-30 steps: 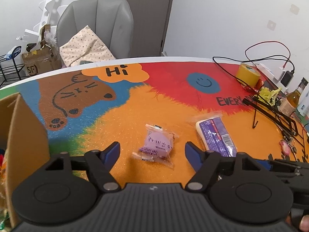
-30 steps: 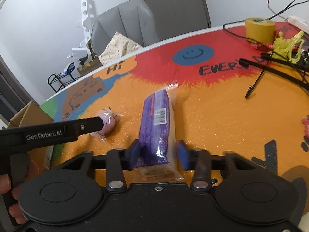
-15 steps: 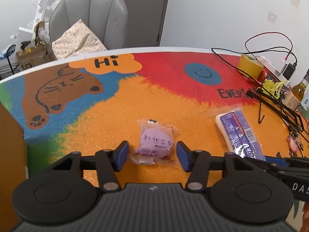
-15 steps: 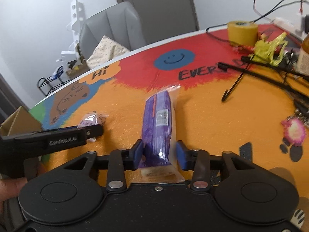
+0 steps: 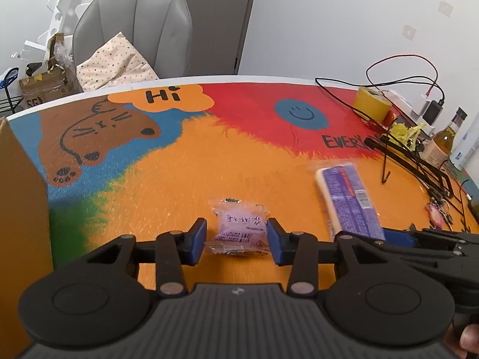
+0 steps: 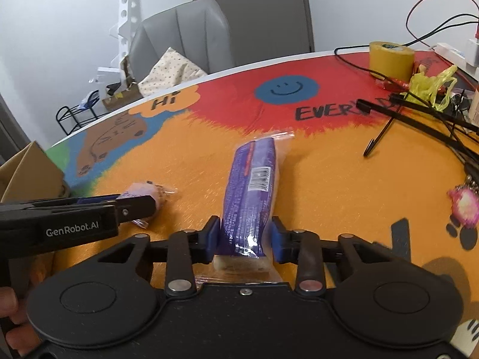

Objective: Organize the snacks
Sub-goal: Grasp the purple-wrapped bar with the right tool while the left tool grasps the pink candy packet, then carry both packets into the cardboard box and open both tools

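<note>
In the left wrist view the left hand-held gripper (image 5: 236,240) sits low and centre in the frame, its blue pads set either side of a small pink snack in a clear wrapper (image 5: 241,227). Its jaws have just been closing around that packet: the right pad meets the wrapper's edge, while a thin gap shows at the left pad (so it is not yet a firm pinch). The packet lies flat on the orange part of the counter (image 5: 185,179), whose top is painted with a brown cat at the upper left and a red patch with a blue smiley at the upper right.

In the right wrist view the right hand-held gripper (image 6: 244,239) is at lower centre, and its jaws have just been closing too. Both blue pads now press the near end of a long purple-wrapped bar in clear film (image 6: 250,197), which buckles slightly between them. The bar runs away up the frame, its far end lying on the orange counter.

Further out, a brown cardboard box (image 5: 21,215) fills the left edge of the left wrist view, and a yellow tape roll (image 6: 390,59) stands at the upper right of the right wrist view, beside black cables (image 6: 419,113).
</note>
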A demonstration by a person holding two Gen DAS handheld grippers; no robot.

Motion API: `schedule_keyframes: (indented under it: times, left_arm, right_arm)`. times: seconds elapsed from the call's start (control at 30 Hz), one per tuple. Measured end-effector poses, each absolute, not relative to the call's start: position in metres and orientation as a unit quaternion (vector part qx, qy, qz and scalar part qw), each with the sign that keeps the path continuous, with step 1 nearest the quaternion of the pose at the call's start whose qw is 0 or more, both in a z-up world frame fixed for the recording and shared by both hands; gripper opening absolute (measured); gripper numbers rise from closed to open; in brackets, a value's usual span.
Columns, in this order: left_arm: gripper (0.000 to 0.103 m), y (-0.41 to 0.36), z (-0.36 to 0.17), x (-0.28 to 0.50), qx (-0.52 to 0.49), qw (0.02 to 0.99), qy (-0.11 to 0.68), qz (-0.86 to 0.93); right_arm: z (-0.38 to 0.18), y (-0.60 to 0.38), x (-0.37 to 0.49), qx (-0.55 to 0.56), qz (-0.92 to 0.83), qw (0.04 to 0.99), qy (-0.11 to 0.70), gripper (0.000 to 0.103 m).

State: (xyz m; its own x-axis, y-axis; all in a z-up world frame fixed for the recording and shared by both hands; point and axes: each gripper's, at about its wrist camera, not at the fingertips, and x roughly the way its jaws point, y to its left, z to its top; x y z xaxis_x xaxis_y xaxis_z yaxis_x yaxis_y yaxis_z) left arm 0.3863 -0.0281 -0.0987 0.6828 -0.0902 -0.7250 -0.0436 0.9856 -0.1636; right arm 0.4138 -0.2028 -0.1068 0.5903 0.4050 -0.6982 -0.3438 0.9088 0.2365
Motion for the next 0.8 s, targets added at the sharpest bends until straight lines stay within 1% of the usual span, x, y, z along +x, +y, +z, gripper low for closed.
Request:
schedule_keyframes:
  times: [0.4,0.53,0.8]
  left_arm:
    - [0.038,-0.033,-0.103,0.349,-0.080,0.906,0.414,-0.031]
    - [0.030,-0.032,-0.104,0.340,-0.087,0.904,0.417,-0.037]
    - [0.029,-0.028,-0.102,0.319,-0.089,0.904,0.417,-0.034]
  right_arm:
    - [-0.105,-0.211,0.382,0.050,0.210,0.891,0.400,0.031]
    - [-0.104,-0.209,0.370,0.048,0.217,0.890,0.398,0.030]
    - [-0.101,-0.210,0.358,0.058,0.222,0.892,0.390,0.028]
